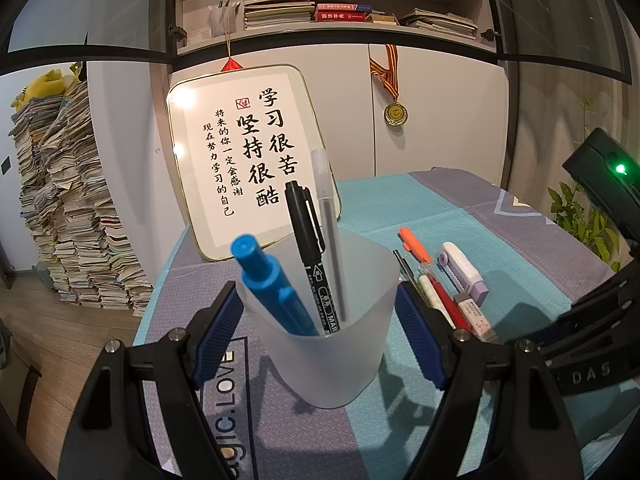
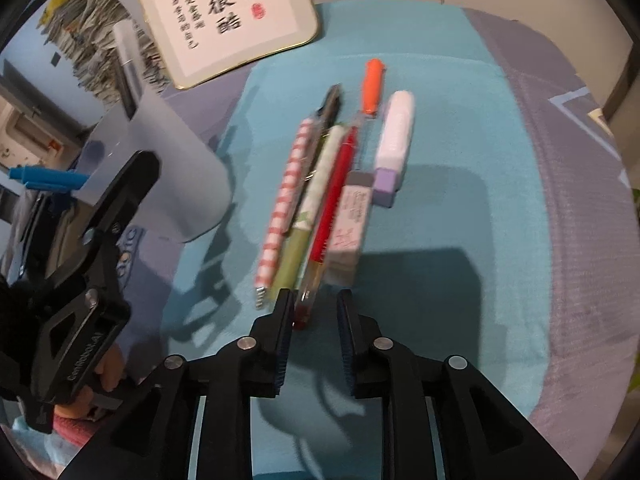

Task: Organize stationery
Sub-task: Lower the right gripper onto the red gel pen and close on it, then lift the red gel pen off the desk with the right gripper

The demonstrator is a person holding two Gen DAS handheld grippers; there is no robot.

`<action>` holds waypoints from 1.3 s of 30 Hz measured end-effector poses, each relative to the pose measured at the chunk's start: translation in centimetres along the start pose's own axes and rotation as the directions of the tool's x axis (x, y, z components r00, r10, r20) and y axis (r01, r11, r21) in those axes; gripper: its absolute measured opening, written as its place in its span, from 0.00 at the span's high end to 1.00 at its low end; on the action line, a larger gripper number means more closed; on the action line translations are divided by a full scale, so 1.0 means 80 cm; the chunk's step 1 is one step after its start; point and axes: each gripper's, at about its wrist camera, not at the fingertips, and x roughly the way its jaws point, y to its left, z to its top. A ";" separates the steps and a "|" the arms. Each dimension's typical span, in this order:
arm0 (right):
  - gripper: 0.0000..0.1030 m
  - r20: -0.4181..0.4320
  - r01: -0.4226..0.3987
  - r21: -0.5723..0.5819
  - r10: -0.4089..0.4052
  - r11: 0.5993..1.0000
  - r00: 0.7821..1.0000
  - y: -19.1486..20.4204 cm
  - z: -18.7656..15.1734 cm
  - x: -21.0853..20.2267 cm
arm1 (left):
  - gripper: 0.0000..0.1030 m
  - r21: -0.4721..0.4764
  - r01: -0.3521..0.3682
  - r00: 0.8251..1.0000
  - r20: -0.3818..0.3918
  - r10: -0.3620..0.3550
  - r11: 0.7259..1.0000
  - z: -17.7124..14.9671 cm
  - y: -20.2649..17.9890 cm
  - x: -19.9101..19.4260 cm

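- Your left gripper [image 1: 320,320] grips the frosted plastic cup [image 1: 332,344]; both blue ribbed pads [image 1: 218,332] press on its sides, and the cup stands upright on the tablecloth [image 1: 520,308].
- Inside the cup stand three things: a thick blue marker [image 1: 272,284], a black marker [image 1: 312,256] with white print, and a thin clear pen [image 1: 328,216] with a cap. All lean toward the back.
- Your right gripper [image 2: 314,340] is open by a narrow gap, and the pads do not press anything. The clear tip of the red pen [image 2: 332,200] lies between the fingertips, on the cloth.
- The rest of the stationery lies in a tight row on the teal part of the cloth, right of the cup: a pink checked pen [image 2: 284,200] with a spring at the end, a green patterned pen [image 2: 312,208], the red pen, a block eraser [image 2: 350,220] in a paper sleeve, an orange-capped pen [image 2: 372,84], and a white and lilac correction tape [image 2: 394,148], rounded at one end.
- The cloth is woven, with teal and grey-violet fields.
- A framed calligraphy board [image 1: 248,152] leans behind the cup.
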 end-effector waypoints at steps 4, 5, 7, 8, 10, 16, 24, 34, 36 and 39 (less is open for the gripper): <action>0.74 0.023 0.087 0.076 -0.088 0.993 0.996 -0.024 0.001 -0.009 | 0.25 0.000 0.000 1.000 0.000 0.000 1.000 0.000 0.000 0.000; 0.74 0.026 0.100 0.089 -0.103 0.991 0.994 -0.027 0.000 -0.011 | 0.25 0.000 0.000 1.000 0.000 0.000 1.000 0.000 0.000 0.000; 0.74 0.030 0.104 0.099 -0.107 0.990 0.994 -0.031 0.000 -0.014 | 0.25 0.000 0.000 1.000 0.000 0.000 1.000 0.000 0.000 0.000; 0.74 0.030 0.097 0.094 -0.100 0.991 0.995 -0.030 0.000 -0.014 | 0.25 0.000 0.000 1.000 0.000 0.000 1.000 0.000 0.000 0.000; 0.74 0.025 0.079 0.074 -0.081 0.994 0.996 -0.026 -0.002 -0.014 | 0.25 0.000 0.000 1.000 0.000 0.000 1.000 0.000 0.000 0.000; 0.74 0.023 0.078 0.020 -0.078 0.997 0.997 -0.012 0.002 -0.007 | 0.25 0.000 0.000 1.000 0.000 0.000 1.000 0.000 0.000 0.000; 0.89 -0.009 0.093 -0.060 -0.093 0.994 0.996 -0.019 -0.021 -0.019 | 0.25 0.001 0.000 1.000 0.000 0.000 1.000 0.000 0.000 0.000; 0.87 0.041 0.045 -0.055 -0.043 0.997 0.998 -0.051 -0.043 -0.056 | 0.25 0.000 -0.001 1.000 0.000 0.001 1.000 0.000 0.000 0.000; 0.81 0.046 0.049 -0.081 -0.046 0.995 0.998 -0.040 -0.035 -0.053 | 0.25 0.001 -0.003 1.000 0.001 0.003 1.000 -0.001 0.001 0.000; 0.72 0.021 0.109 -0.131 -0.107 0.985 0.994 -0.027 -0.026 -0.035 | 0.25 0.000 -0.003 1.000 0.001 0.003 1.000 -0.001 0.001 -0.001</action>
